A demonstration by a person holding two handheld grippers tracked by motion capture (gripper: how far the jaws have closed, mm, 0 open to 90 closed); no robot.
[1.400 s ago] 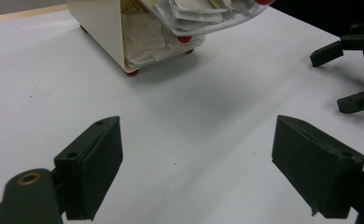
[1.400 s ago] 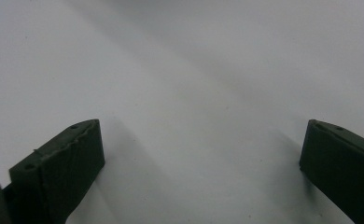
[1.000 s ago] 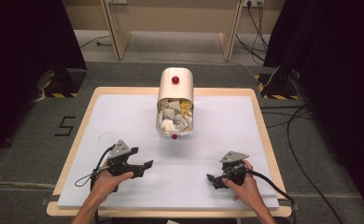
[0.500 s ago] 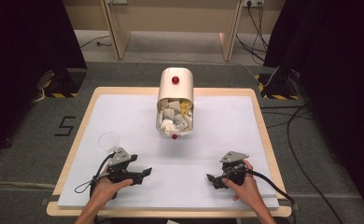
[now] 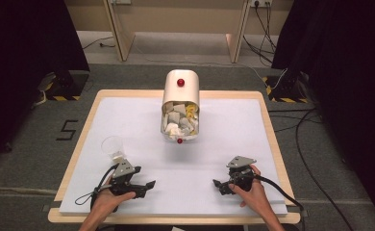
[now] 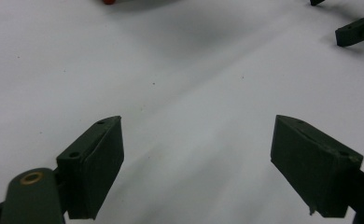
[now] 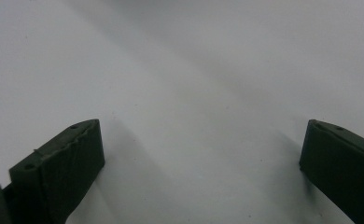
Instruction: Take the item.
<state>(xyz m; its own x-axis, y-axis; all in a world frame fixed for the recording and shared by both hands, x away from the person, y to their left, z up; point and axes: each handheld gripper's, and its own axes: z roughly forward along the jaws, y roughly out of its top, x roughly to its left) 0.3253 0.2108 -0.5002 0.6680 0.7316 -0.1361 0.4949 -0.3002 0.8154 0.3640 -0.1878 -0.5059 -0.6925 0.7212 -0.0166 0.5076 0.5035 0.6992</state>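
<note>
A person's two hands rest at the near edge of a white surface (image 5: 128, 120), each holding a tool. The left tool (image 5: 144, 185) lies with its jaws spread wide and empty, a clear plastic cup (image 5: 112, 147) standing just behind it. The right tool (image 5: 220, 186) is likewise spread and holds nothing. Well beyond both, a cream bin (image 5: 181, 106) lies tipped on its side, crumpled paper showing in its mouth.
</note>
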